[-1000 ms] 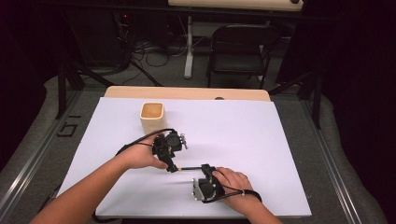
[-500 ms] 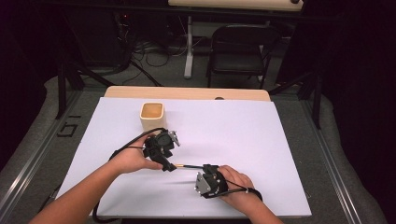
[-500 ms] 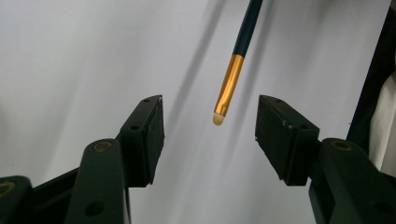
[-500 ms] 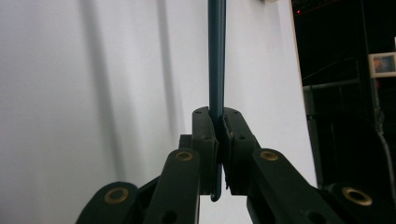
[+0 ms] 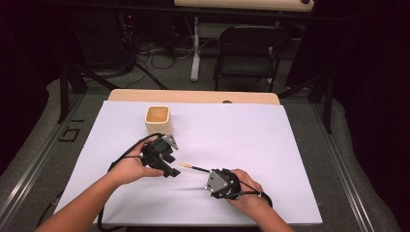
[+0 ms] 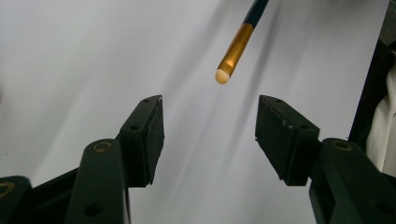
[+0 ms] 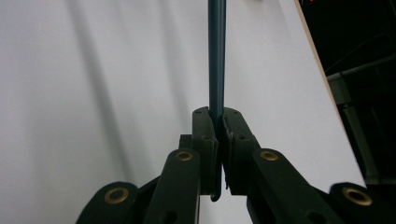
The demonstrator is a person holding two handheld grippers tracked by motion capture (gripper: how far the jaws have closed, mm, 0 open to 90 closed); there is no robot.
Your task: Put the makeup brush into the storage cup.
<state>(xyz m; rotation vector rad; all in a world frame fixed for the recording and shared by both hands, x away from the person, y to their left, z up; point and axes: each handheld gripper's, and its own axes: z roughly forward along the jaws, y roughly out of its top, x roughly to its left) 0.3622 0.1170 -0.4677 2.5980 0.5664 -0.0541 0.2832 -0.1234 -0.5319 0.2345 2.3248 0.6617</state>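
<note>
A thin dark blue pencil (image 5: 194,167) with a gold ferrule and a small cream tip hangs just above the white table sheet (image 5: 251,130). My right gripper (image 5: 212,173) is shut on its shaft, and in the right gripper view the pencil (image 7: 217,51) runs straight out from between the pads of that gripper (image 7: 218,116). My left gripper (image 5: 170,170) stands open to the left of the tip. In the left gripper view the pencil's tip (image 6: 223,74) floats just beyond the gap of that gripper (image 6: 209,105), touching neither pad.
A cream square cup (image 5: 158,120) stands upright at the back left of the sheet, behind the left hand. Beyond the table's wooden far edge are a black chair (image 5: 249,53) and cables on the floor.
My left gripper has slid left, away from the pencil's tip. The right gripper and the pencil have hardly moved.
</note>
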